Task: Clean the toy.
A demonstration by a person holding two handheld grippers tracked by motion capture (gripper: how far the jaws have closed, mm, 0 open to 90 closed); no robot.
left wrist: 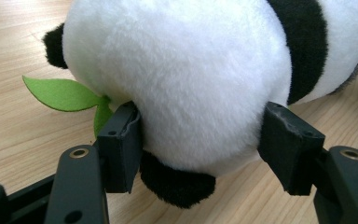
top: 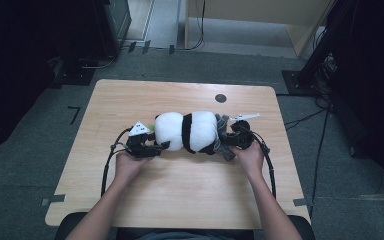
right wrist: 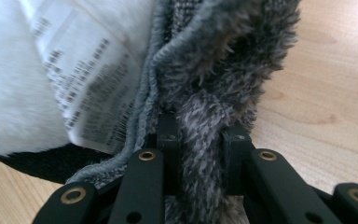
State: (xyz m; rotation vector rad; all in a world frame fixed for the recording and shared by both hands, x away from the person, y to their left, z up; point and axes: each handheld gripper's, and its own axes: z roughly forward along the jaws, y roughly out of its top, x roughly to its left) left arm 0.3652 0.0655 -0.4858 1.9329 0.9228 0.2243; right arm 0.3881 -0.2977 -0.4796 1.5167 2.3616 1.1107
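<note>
A plush panda (top: 186,131) lies on its side near the middle of the surface (top: 180,195), its white body crossed by a black band and stretching left to right between the two hands. In the left gripper view the panda's round white end (left wrist: 186,88) sits between the pads of the left tool (left wrist: 200,149); both pads press into the fur at its flanks, so the tool grips the panda at that end. Below that white end a black paw (left wrist: 177,184) rests on the wood, and a green felt leaf (left wrist: 63,93) sticks out beside the panda, next to one pad. At the panda's other end a grey fuzzy cloth (right wrist: 214,74) is bunched against the white fur. The right tool (right wrist: 198,140) is closed tight on a strip of this grey cloth, which runs down between its pads. Beside the cloth, a white printed label (right wrist: 88,79) hangs from the panda's seam, its text too blurred to read. In the high view the left tool (top: 152,146) touches the panda's left end and the right tool (top: 230,139) its right end, each held by a hand (top: 127,165) coming from the near edge. Beyond the panda, toward the far edge of the surface, lies a small dark disc (top: 220,98).
</note>
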